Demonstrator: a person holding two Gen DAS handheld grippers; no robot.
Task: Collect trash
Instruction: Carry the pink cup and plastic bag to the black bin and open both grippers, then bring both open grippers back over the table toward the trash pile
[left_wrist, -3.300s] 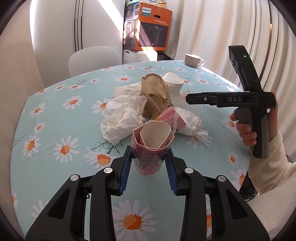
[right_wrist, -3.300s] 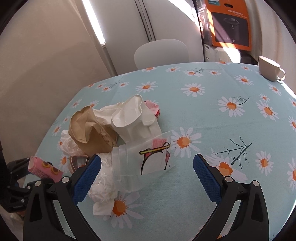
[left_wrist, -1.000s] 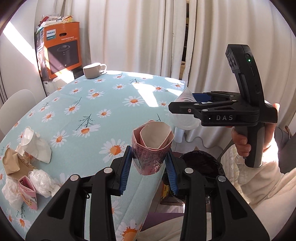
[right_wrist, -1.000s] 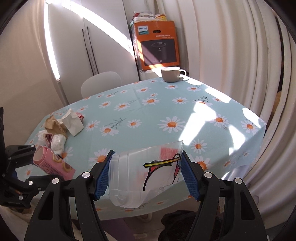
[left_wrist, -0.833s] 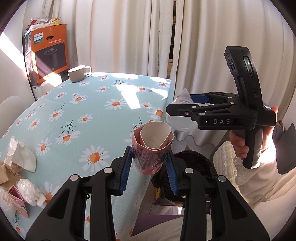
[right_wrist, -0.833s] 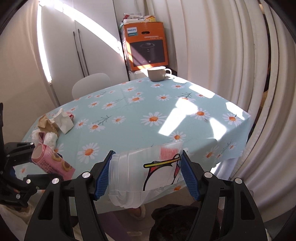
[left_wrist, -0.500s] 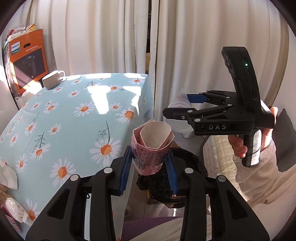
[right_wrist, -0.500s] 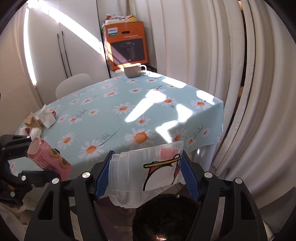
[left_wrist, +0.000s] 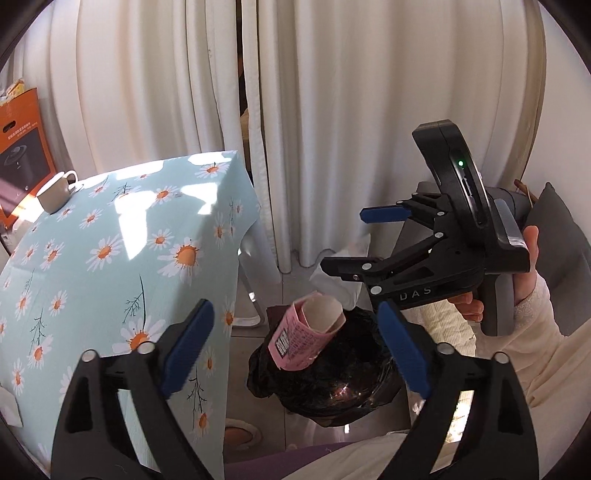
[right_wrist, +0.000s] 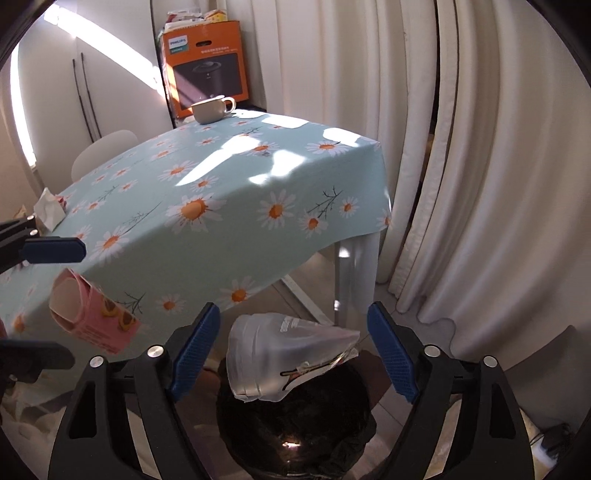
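Observation:
A crumpled pink paper carton (left_wrist: 306, 339) hangs loose in the air between the wide-apart pads of my left gripper (left_wrist: 295, 350), whose jaws are opening; neither pad touches it. Right below it gapes the black-lined trash bin (left_wrist: 332, 387). My right gripper (right_wrist: 293, 350) is opening too, and a squashed clear plastic cup (right_wrist: 288, 358) drops free between its pads over the bin (right_wrist: 295, 435). The right wrist view also shows the carton (right_wrist: 88, 317) by the left gripper (right_wrist: 44, 304). In the left wrist view a hand (left_wrist: 528, 251) holds the right gripper (left_wrist: 354, 239) above the bin.
The table with the daisy cloth (right_wrist: 221, 184) stands to the left of the bin, its corner and white leg (right_wrist: 354, 280) close by. A mug (right_wrist: 212, 107), an orange box (right_wrist: 207, 62) and crumpled tissue (right_wrist: 48, 210) lie beyond. White curtains (left_wrist: 332, 110) hang behind.
Both grippers swung from the table to above the bin and opened. The pink carton and the clear cup have left their pads and are falling toward the bin.

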